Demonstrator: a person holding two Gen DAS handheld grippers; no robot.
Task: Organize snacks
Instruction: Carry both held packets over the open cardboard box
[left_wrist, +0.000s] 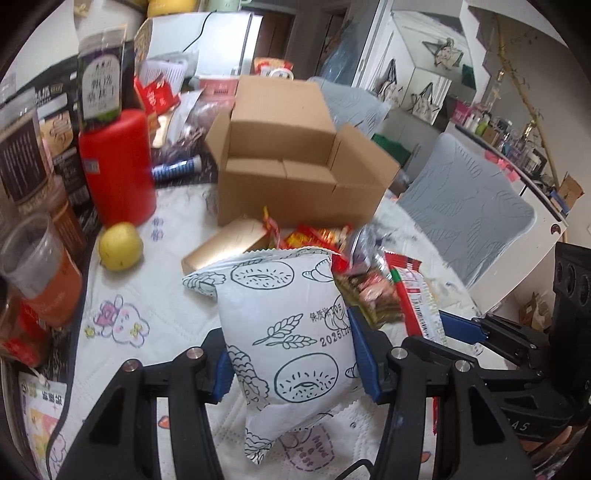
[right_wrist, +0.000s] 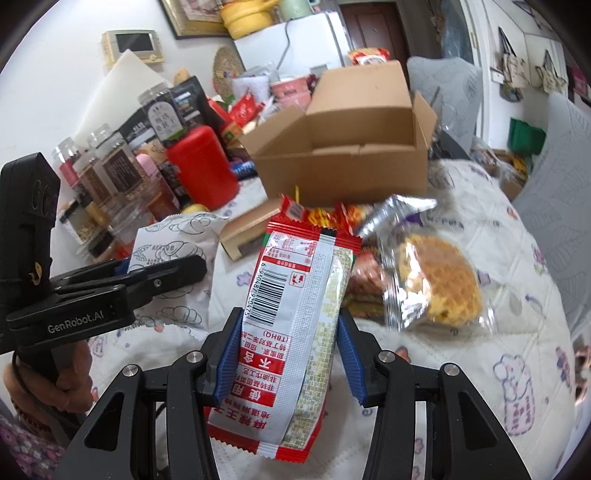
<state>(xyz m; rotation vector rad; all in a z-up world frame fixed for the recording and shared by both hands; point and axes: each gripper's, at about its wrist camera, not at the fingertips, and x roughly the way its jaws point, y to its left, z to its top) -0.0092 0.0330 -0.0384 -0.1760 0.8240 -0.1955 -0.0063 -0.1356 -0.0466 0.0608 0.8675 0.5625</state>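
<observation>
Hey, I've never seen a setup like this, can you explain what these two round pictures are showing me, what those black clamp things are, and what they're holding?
These are two handheld grippers, each worked by a person, with a fisheye camera looking along its fingers. One picture is from the left gripper, which is shut on a white bread packet printed with doodles. The other is from the right gripper, shut on a red and white snack packet; the left gripper also shows at its left edge. Ahead on the quilted tablecloth sit an open cardboard box, loose snacks including a waffle in clear wrap, a red canister, a yellow fruit and jars.
</observation>
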